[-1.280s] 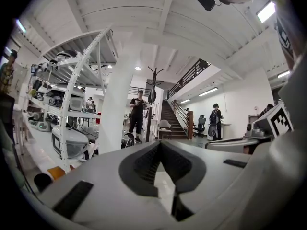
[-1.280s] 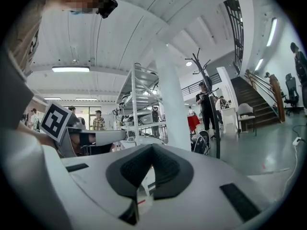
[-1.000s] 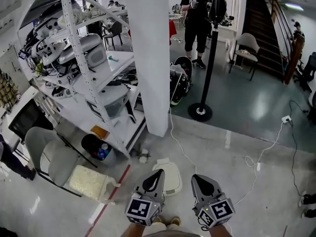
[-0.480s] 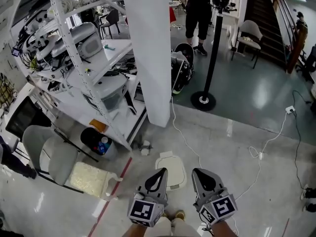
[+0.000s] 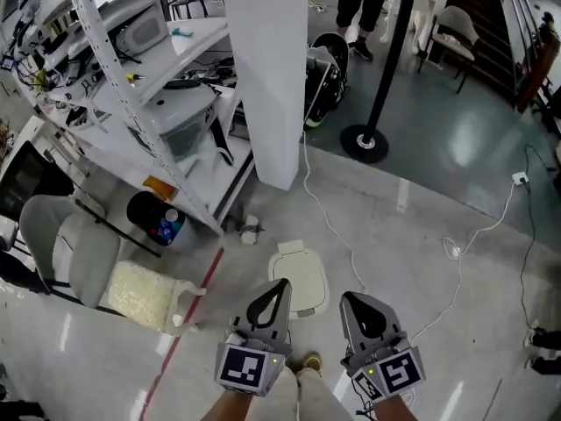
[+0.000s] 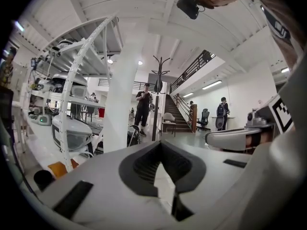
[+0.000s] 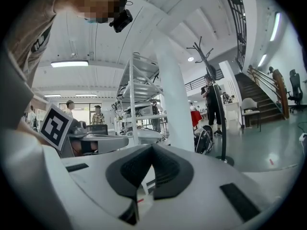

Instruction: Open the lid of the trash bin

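Observation:
The white trash bin (image 5: 299, 273) stands on the floor in front of me with its lid down flat. In the head view my left gripper (image 5: 280, 284) hovers at the bin's near left edge, and its jaws meet at the tip with nothing between them. My right gripper (image 5: 349, 298) hangs just right of the bin, also shut and empty. In both gripper views the bin is hidden below the jaws. The left gripper (image 6: 160, 144) and the right gripper (image 7: 152, 147) point across the room towards the pillar.
A white pillar (image 5: 263, 77) rises behind the bin, with a loaded shelving rack (image 5: 131, 86) to its left. A black bucket (image 5: 151, 222) and a grey chair (image 5: 66, 248) stand at left. A white cable (image 5: 337, 239) trails past the bin. A coat stand base (image 5: 364, 143) is farther back.
The head view has tilted further down and moved forward, so the bin sits higher in the frame. Both grippers keep their places and stay shut. The lid has not moved.

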`<state>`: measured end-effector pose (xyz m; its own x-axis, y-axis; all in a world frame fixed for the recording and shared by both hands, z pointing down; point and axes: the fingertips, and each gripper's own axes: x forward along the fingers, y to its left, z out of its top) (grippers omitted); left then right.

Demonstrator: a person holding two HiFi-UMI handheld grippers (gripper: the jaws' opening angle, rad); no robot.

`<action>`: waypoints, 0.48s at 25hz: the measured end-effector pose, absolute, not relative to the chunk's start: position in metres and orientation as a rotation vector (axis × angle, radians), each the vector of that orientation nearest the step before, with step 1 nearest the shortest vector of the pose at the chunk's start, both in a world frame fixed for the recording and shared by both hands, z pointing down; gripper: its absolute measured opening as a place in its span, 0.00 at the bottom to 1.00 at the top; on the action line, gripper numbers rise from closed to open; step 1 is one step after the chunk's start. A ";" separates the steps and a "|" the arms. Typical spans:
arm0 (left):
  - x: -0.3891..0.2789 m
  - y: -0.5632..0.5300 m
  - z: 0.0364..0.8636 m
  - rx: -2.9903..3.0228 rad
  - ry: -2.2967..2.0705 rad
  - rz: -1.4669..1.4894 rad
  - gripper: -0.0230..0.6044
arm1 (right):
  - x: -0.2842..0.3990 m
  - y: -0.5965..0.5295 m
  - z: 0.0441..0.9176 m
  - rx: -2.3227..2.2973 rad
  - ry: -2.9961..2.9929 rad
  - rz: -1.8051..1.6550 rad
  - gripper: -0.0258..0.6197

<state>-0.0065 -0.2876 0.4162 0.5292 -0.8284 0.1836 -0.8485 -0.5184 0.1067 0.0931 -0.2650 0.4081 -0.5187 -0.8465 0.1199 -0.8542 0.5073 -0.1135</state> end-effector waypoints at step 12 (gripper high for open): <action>-0.014 -0.292 0.477 2.535 -1.423 0.183 0.03 | 0.082 -0.286 0.449 1.520 -2.677 0.263 0.07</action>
